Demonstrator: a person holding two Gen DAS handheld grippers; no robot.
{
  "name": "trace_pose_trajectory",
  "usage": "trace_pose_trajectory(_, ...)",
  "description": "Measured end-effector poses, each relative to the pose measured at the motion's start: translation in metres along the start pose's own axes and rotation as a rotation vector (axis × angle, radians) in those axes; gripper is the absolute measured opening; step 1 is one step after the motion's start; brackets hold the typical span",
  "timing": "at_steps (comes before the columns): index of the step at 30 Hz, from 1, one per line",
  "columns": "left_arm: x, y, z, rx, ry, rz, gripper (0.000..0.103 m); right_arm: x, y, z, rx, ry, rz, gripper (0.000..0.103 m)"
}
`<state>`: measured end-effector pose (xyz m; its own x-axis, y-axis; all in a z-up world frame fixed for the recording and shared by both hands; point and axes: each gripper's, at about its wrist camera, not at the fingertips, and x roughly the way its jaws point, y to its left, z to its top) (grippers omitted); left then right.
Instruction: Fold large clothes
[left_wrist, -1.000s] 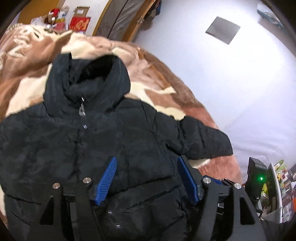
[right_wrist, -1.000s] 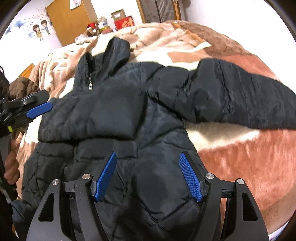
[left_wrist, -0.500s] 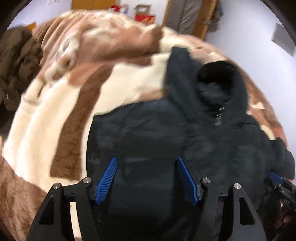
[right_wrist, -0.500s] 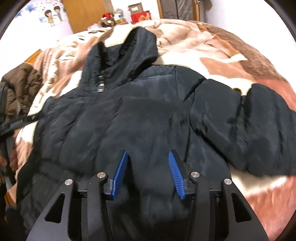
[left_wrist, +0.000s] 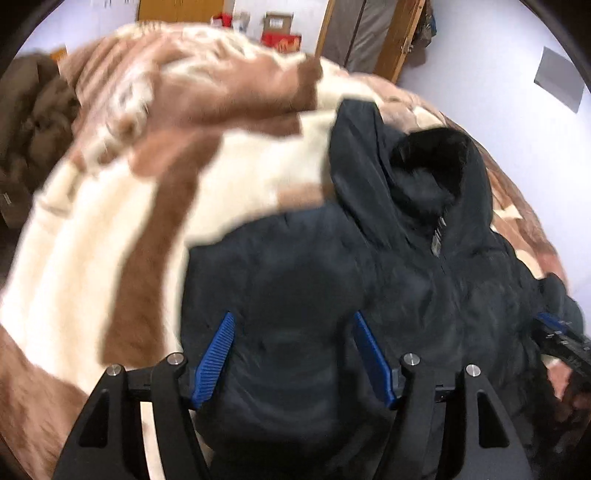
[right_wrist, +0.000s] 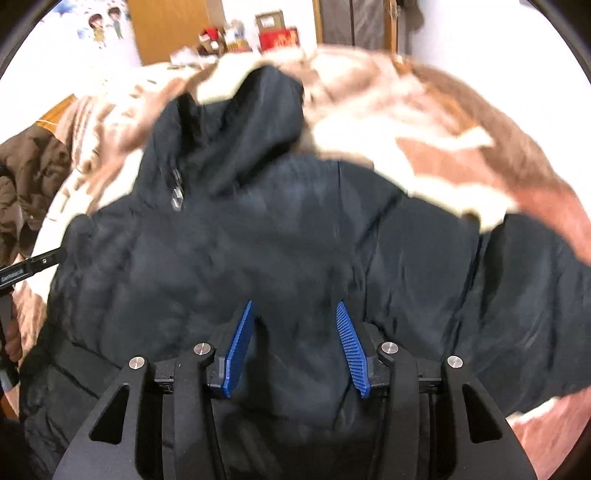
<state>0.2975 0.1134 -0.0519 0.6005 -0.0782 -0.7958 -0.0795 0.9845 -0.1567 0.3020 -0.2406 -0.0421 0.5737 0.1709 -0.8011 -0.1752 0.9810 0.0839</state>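
A black hooded puffer jacket (left_wrist: 424, 280) lies front up on the bed, hood (left_wrist: 436, 166) toward the far side. It also shows in the right wrist view (right_wrist: 280, 240), with its right sleeve (right_wrist: 524, 295) stretched out to the right. My left gripper (left_wrist: 291, 317) is open over the jacket's left part, which lies folded onto the body. My right gripper (right_wrist: 295, 306) is open low over the jacket's lower middle, jaws partly narrowed. Neither holds cloth. Both views are blurred by motion.
The jacket rests on a brown and cream fleece blanket (left_wrist: 110, 236) covering the bed. A brown coat (right_wrist: 26, 177) lies at the left edge. Boxes (right_wrist: 277, 33) and a wooden wardrobe (right_wrist: 170, 26) stand at the far wall. A white wall (left_wrist: 517, 110) runs along the right.
The left gripper has swung left, from over the jacket's middle to its left side. The right gripper has moved closer over the jacket's middle and its jaws have narrowed.
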Motion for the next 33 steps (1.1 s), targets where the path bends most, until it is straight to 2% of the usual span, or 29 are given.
trace_pose_trajectory(2,0.009,0.007,0.008,-0.012,0.004,0.035,0.069,0.014,-0.002,0.006,0.017,0.026,0.009,0.048)
trace_pose_trajectory(4,0.029,0.014,0.007,-0.049,0.06,0.031,0.069,0.04,-0.007,0.003,0.028,0.091,0.0,0.048)
trace_pose_trajectory(6,0.046,0.015,-0.001,-0.043,0.091,0.046,0.071,0.057,-0.008,-0.001,0.019,0.119,0.004,0.048)
trace_pose_trajectory(9,0.048,0.01,-0.006,-0.023,0.075,0.064,0.071,0.058,-0.009,-0.003,0.012,0.118,0.0,0.048)
trace_pose_trajectory(12,0.04,0.01,-0.007,-0.045,0.095,0.065,0.069,0.041,-0.005,-0.002,0.01,0.12,-0.024,0.048)
trace_pose_trajectory(18,-0.02,0.0,-0.027,-0.033,0.049,0.007,0.069,-0.024,0.007,-0.019,-0.019,0.023,-0.073,0.048)
trace_pose_trajectory(26,-0.109,-0.042,-0.079,0.026,-0.024,-0.06,0.069,-0.104,0.023,-0.06,-0.043,-0.048,-0.092,0.048)
trace_pose_trajectory(33,-0.169,-0.074,-0.105,0.045,-0.075,-0.107,0.069,-0.159,0.033,-0.088,-0.051,-0.11,-0.107,0.048)
